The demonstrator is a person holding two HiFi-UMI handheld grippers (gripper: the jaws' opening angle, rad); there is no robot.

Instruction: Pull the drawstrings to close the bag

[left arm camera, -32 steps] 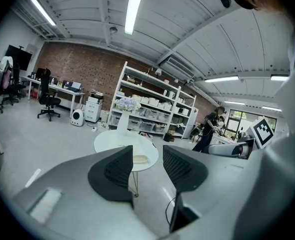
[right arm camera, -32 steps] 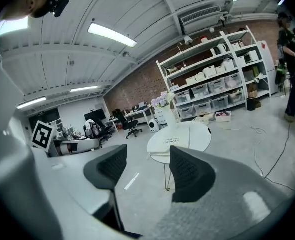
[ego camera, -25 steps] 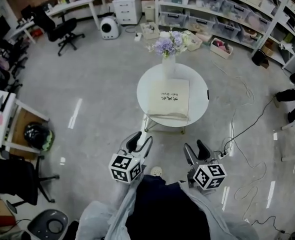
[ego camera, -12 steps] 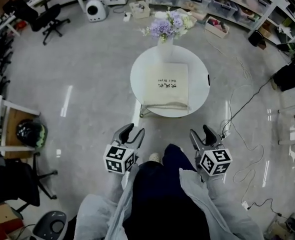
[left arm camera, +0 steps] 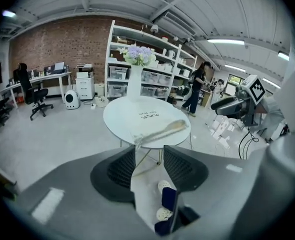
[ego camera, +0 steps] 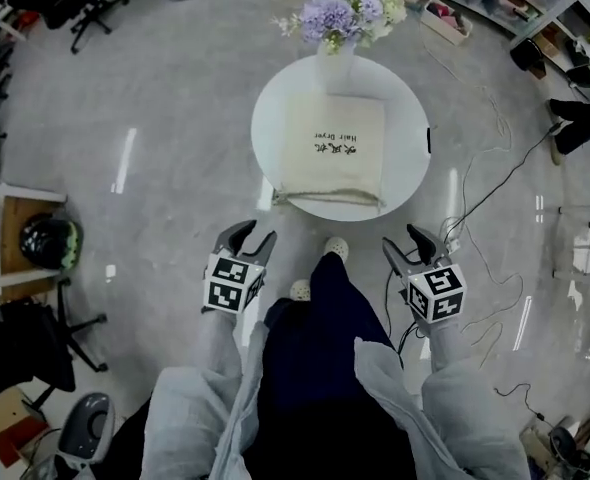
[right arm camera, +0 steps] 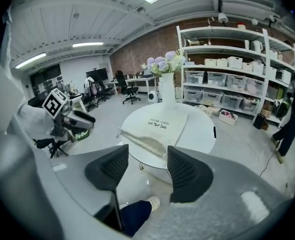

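Here, the bag (ego camera: 335,153) lies flat; the vase (ego camera: 335,67) holds flowers (ego camera: 346,14).

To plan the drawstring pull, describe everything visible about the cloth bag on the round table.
The cream fabric drawstring bag lies flat, roughly rectangular, across the middle of the round white table. Two short lines of dark print mark its upper face. Its mouth end, gathered into a puckered band, lies along the table's near edge, toward the person, and a bit of cord seems to hang at that band's left corner. A white vase of purple flowers stands just beyond its far end. Only the table visibly touches it.
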